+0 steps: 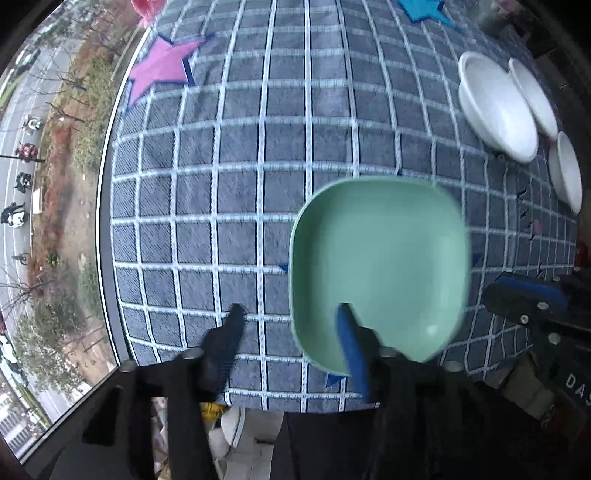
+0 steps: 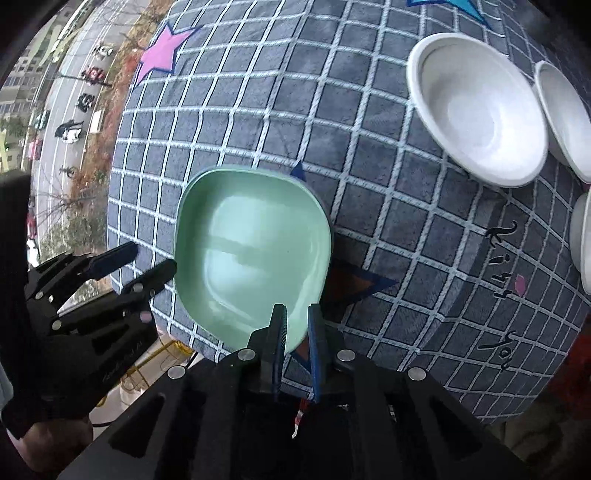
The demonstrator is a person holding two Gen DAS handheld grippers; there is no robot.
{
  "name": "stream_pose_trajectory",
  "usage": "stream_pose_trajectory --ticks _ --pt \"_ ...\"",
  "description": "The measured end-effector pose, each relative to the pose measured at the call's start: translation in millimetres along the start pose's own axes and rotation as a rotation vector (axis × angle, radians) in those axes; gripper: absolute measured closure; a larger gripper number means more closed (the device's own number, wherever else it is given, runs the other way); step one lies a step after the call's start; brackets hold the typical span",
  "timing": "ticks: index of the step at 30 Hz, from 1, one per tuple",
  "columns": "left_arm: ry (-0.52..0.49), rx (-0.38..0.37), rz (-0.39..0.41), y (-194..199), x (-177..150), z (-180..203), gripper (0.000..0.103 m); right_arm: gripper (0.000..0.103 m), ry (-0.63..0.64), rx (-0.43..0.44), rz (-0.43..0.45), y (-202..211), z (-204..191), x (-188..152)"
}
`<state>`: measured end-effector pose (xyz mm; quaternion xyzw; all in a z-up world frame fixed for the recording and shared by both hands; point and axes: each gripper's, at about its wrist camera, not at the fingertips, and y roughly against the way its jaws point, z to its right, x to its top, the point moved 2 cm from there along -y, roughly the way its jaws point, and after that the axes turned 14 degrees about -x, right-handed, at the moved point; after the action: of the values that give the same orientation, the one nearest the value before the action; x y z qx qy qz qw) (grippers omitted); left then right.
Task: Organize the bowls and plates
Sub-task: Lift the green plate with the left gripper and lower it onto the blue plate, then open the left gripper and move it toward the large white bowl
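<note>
A pale green square plate point(image 2: 255, 251) is held at its near right rim by my right gripper point(image 2: 296, 314), whose jaws are shut on the rim. The plate also shows in the left wrist view point(image 1: 380, 266). My left gripper point(image 1: 291, 314) is open beside the plate's left edge, one finger over the plate, the other over the cloth; in the right wrist view it sits at the left point(image 2: 151, 258). Three white bowls point(image 2: 476, 107) stand at the far right of the table, also in the left wrist view point(image 1: 495, 107).
The round table is covered with a grey checked cloth point(image 1: 221, 166) bearing a pink star point(image 1: 159, 66) and a blue star point(image 1: 424, 11). Its left edge drops off beside a window over a street point(image 1: 37, 184).
</note>
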<state>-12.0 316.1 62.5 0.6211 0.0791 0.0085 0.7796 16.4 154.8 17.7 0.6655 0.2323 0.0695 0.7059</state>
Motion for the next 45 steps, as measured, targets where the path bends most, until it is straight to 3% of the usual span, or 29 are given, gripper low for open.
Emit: stream_pose_trajectory --ticks 1,2,3,7,12,19,24,26,30,36,45 --pt "0.001 -0.011 0.021 6 2 2 0.034 0.065 -0.009 0.0 0.008 2 2 0" --pt "0.003 -0.023 0.038 11 5 4 0.031 0.022 -0.022 0.001 0.022 5 6 0" --pt "0.006 -0.031 0.054 15 7 5 0.03 0.01 -0.037 -0.001 0.055 10 9 -2" --pt "-0.013 -0.07 0.089 28 17 19 0.029 0.008 -0.067 -0.01 0.15 29 27 -7" --pt "-0.063 -0.145 0.118 41 33 57 0.029 0.008 -0.192 -0.035 0.2 41 77 -20" --pt "-0.085 -0.248 0.093 29 47 141 0.023 0.008 -0.547 -0.006 0.17 29 202 -61" --pt "-0.06 -0.247 0.068 12 56 177 0.023 0.008 -0.762 -0.001 0.17 23 298 -89" --pt "-0.007 -0.234 0.081 3 66 183 0.023 0.008 -0.795 -0.005 0.165 20 323 -95" --pt "0.14 -0.236 0.119 -9 91 174 0.023 0.008 -0.804 -0.05 0.175 14 361 -92" --pt "0.228 -0.193 0.157 -20 107 167 0.023 0.008 -0.79 -0.05 0.164 -2 388 -76" --pt "0.336 -0.17 0.179 -39 119 156 0.023 0.008 -0.695 -0.128 0.167 -20 396 -48"
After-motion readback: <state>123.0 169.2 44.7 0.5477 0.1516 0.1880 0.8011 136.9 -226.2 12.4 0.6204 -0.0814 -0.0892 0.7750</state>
